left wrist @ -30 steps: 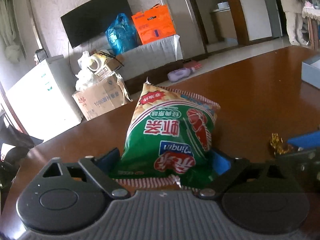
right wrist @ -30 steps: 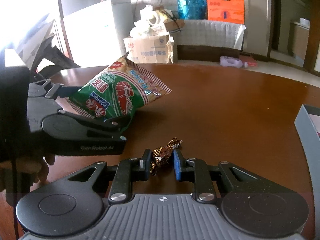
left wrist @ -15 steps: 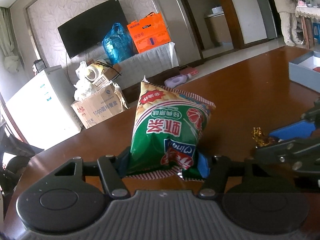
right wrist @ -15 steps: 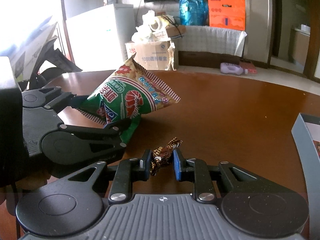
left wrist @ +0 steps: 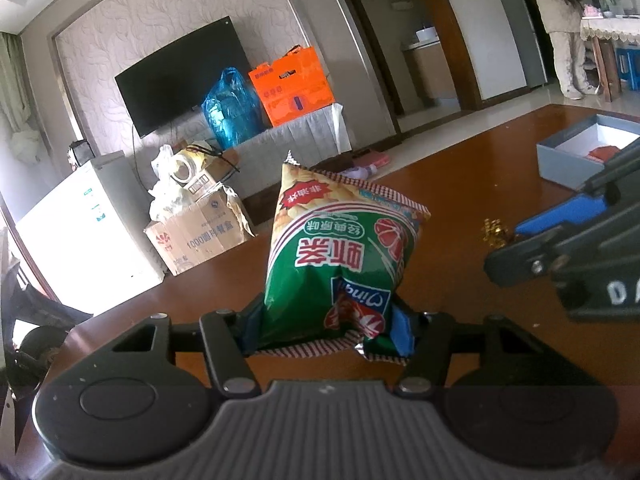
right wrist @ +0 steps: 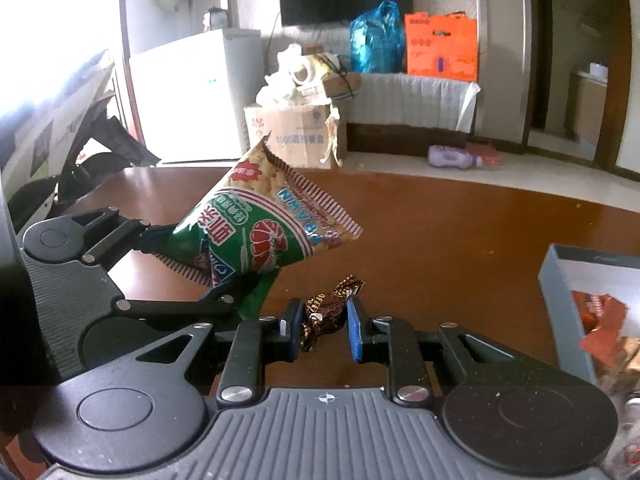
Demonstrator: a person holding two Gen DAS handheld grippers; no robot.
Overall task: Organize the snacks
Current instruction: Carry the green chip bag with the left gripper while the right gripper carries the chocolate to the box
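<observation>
A green prawn-cracker bag point(left wrist: 336, 264) stands up between the blue pads of my left gripper point(left wrist: 326, 328). Its jaws are closing and pinch the bag's lower end. In the right wrist view the bag point(right wrist: 256, 236) hangs clear of the brown table point(right wrist: 440, 232), held by the left gripper point(right wrist: 196, 268) at the left. My right gripper point(right wrist: 323, 320) is shut on a brown-and-gold wrapped candy point(right wrist: 320, 308), just above the table. In the left wrist view that candy point(left wrist: 494, 232) shows at the tip of the right gripper point(left wrist: 512, 240), to the right of the bag.
An open grey box point(left wrist: 568, 160) with red packets inside sits on the table at the right, and its near wall point(right wrist: 560, 304) is close to my right gripper. Beyond the table are a cardboard carton point(left wrist: 200, 236), a white fridge point(left wrist: 80, 220) and a person point(left wrist: 560, 28) standing far right.
The left jaws have narrowed onto the bag and lifted it more upright, moving right. The right gripper has risen slightly with the candy, and the grey box shows more.
</observation>
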